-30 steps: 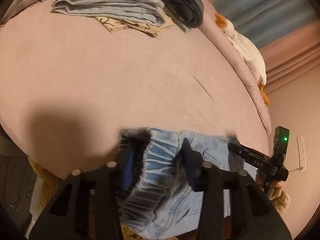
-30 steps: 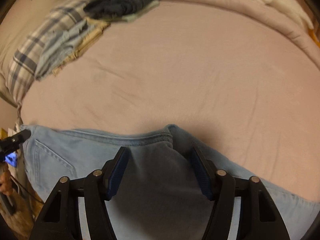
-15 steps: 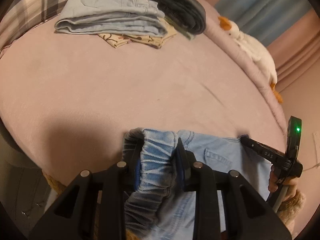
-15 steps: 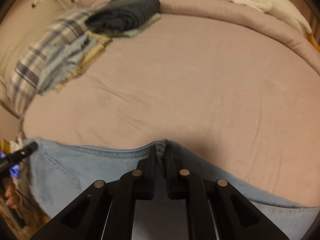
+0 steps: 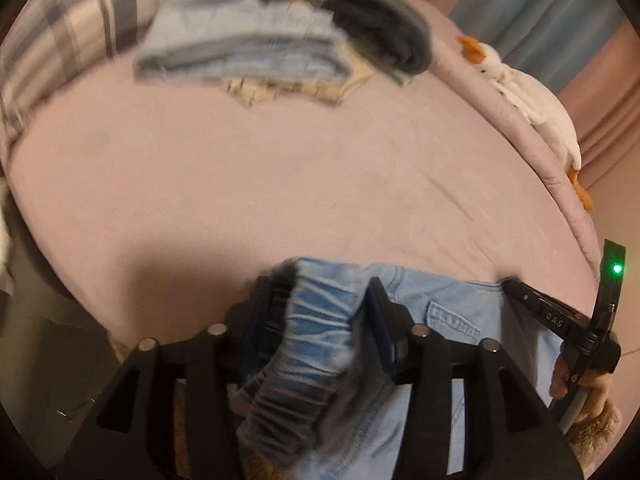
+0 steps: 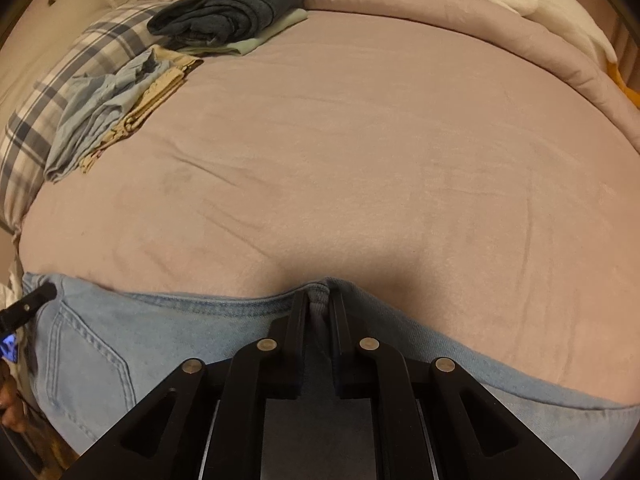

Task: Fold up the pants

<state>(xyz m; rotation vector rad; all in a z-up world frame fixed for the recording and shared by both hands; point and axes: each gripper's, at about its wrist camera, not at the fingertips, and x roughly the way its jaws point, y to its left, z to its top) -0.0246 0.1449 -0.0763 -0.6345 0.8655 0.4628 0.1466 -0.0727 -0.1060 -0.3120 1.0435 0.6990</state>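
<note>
While my left hand-held gripper (image 5: 332,312) and right hand-held gripper (image 6: 318,312) pinch the pants (image 6: 168,332) at the bed (image 6: 360,160) edge, thick cloth may slip and droop.

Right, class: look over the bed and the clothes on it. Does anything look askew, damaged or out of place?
Nothing looks damaged or spilled. The light blue jeans lie at the bed's near edge, their elastic waistband bunched where the left gripper grips it; the right gripper pinches another edge. The folded clothes at the far side sit a little unevenly.
</note>
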